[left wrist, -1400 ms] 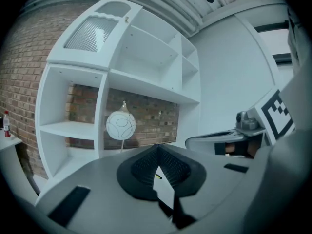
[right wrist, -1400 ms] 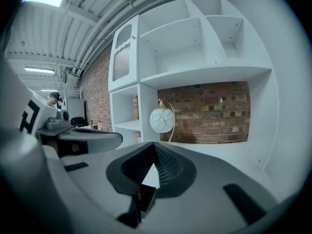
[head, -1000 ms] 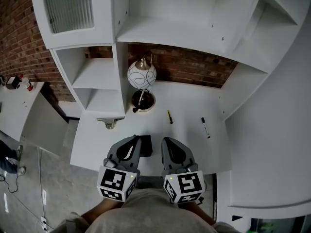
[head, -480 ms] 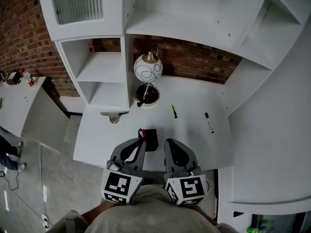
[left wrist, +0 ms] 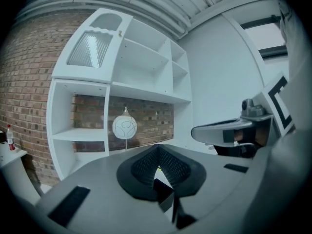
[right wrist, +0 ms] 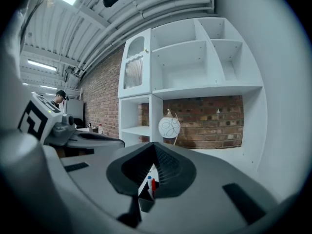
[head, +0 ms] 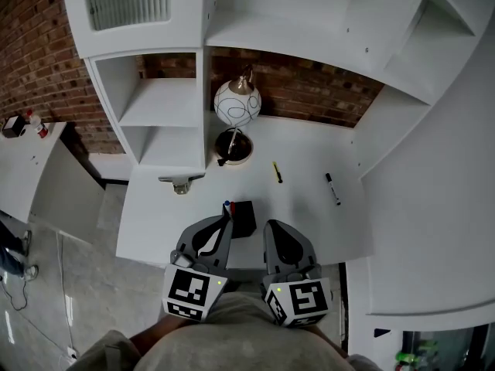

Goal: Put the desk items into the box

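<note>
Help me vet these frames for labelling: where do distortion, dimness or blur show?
Head view: sharp, evenly lit, but the wide angle bows the shelf unit; brick behind the lamp is shaded. Left gripper view: strong fisheye, black corners, left gripper dim and soft. Right gripper view: same fisheye, ceiling light strips bright upper left.

Evenly and brightly lit from ceiling strip lights (right wrist: 38, 62). Soft shadows under shelves (head: 164, 105) and along brick wall (head: 309, 103). Heavy fisheye bending, dark vignetted corners in gripper views; near foreground blurred.
</note>
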A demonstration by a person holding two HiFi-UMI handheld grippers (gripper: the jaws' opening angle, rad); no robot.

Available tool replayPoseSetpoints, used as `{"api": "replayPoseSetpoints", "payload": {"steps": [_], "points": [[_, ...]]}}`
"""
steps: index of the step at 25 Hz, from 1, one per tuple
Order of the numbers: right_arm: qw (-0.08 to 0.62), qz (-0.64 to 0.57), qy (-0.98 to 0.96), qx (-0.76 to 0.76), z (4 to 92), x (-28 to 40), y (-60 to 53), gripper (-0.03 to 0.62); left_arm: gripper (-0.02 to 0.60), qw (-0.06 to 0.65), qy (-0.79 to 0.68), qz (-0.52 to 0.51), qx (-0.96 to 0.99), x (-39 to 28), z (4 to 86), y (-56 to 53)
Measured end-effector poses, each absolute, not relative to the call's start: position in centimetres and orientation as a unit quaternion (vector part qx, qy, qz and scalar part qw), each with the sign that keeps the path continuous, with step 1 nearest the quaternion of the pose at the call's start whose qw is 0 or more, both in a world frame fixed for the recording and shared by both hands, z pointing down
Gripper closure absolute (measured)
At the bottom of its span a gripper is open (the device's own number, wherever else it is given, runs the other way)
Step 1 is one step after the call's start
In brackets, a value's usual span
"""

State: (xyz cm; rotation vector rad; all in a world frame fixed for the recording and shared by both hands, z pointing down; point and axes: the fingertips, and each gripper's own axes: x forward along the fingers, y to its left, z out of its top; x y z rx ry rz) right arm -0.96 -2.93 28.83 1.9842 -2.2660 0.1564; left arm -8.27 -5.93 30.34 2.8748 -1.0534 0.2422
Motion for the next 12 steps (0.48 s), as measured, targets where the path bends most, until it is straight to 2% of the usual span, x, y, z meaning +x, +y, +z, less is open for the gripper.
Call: {"api": "replayPoseSetpoints", "payload": {"steps": [12], "points": [[0.062, 0.034, -0.747, 0.661, 28.83, -1.66, -3.51, 0.577, 0.574, 0.022, -0.329, 0.079, 0.941, -8.49, 30.42, -6.53]]}}
